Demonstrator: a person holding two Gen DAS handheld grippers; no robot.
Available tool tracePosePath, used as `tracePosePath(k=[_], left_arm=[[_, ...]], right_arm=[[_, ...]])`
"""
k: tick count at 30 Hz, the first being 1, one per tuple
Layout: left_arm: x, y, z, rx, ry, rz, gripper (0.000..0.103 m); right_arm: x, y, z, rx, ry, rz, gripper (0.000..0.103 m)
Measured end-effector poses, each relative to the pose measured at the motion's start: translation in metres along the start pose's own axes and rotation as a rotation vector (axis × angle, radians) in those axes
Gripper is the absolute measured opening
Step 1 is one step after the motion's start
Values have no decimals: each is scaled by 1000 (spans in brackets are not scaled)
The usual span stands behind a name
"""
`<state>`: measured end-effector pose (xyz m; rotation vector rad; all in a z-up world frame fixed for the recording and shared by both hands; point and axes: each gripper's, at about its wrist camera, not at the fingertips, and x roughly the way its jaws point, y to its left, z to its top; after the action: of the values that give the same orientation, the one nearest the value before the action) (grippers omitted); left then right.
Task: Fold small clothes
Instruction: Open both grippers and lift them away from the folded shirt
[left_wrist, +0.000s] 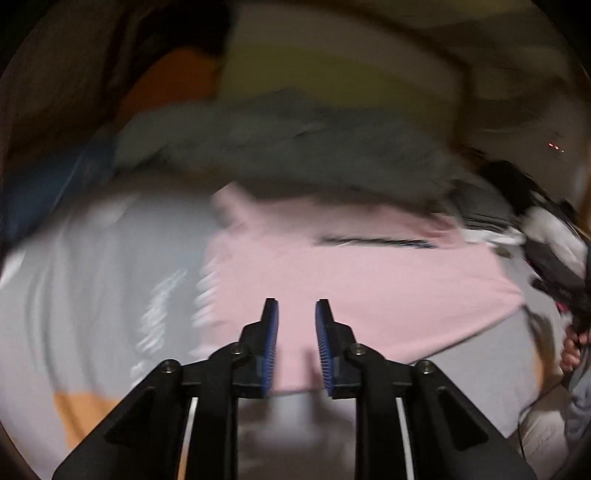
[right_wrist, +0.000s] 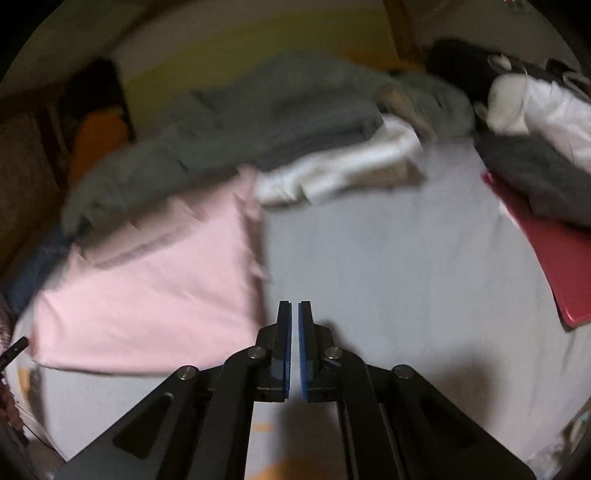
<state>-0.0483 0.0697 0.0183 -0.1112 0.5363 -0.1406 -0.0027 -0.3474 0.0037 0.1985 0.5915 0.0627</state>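
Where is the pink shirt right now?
The pink shirt lies flat on the pale sheet, left of the right gripper in its view, just below the grey clothes.

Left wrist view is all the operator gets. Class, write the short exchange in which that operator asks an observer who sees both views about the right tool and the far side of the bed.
Operator: I can't see the tip of the right tool. Is it gripping any cloth?
Observer: No. The right tool is shut, with nothing between its pads.
Operator: What lies on the bed to the right of the pink garment?
Observer: Beyond the pink garment and a stretch of bare grey sheet, a flat red item lies near the right side, its far end under a dark grey cloth.
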Motion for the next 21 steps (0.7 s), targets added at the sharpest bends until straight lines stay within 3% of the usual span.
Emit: tracePosePath(k=[2,5,8,10,14,21], left_arm=[[12,-30,3,63,13,-31,20],[39,-61,4,73,60,-99,20],[54,-82,-4,83,83,-124,20],[63,-90,-14,94,114,-123,20],[70,-91,-42,92,184,-128,21],[51,-94,-56,137,153,-111,27]], right_arm=[[1,36,-1,-95,-5,38,5],[19,88,-9,-169,54,125,17],[41,127,-16,-202,124,202,17],[51,143,-23,-232,124,209,17],[70,150,-43,-258,206,215,17],[47,138,-68,-265,195,224,17]])
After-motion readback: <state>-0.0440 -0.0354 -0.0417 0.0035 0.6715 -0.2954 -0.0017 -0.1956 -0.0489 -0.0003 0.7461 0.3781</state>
